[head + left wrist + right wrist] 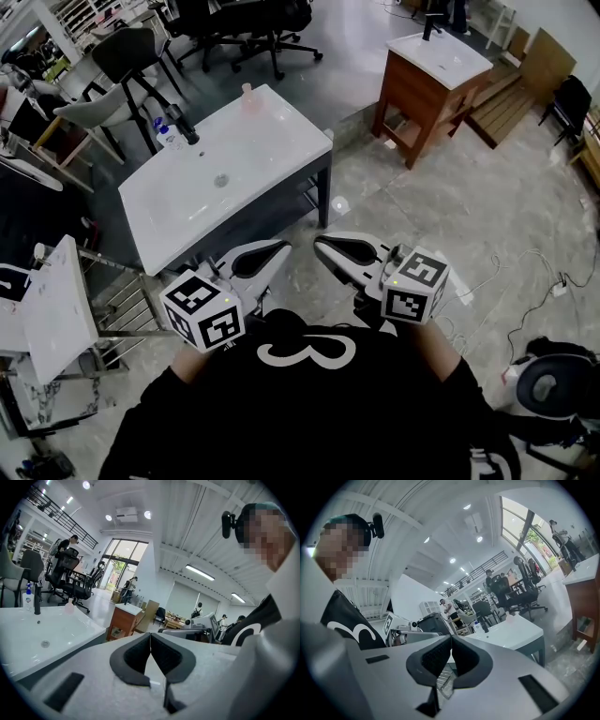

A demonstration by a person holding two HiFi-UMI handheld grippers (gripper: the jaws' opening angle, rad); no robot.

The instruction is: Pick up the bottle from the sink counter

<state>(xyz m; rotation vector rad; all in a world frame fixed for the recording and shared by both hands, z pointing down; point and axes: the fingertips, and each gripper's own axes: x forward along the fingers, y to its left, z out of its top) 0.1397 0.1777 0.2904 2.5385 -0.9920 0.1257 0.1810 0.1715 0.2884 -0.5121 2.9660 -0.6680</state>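
Observation:
A clear bottle with a blue cap [166,134] stands at the back left of the white sink counter [272,141], beside the black faucet [185,128]. A small pink bottle [248,97] stands at the counter's far edge. My left gripper [279,249] and right gripper [323,247] are both shut and empty, held close to the person's chest, well short of the counter, tips toward each other. In the left gripper view the left gripper [150,635] is shut, with the bottle [28,599] far off at the left. In the right gripper view the right gripper [451,639] is shut too, the bottle [477,628] small beyond it.
A wooden vanity cabinet [427,89] stands to the right on the grey tiled floor. Office chairs [131,56] crowd behind the counter. A metal rack with a white slab [56,309] sits at the left. Cables [525,291] trail over the floor at the right.

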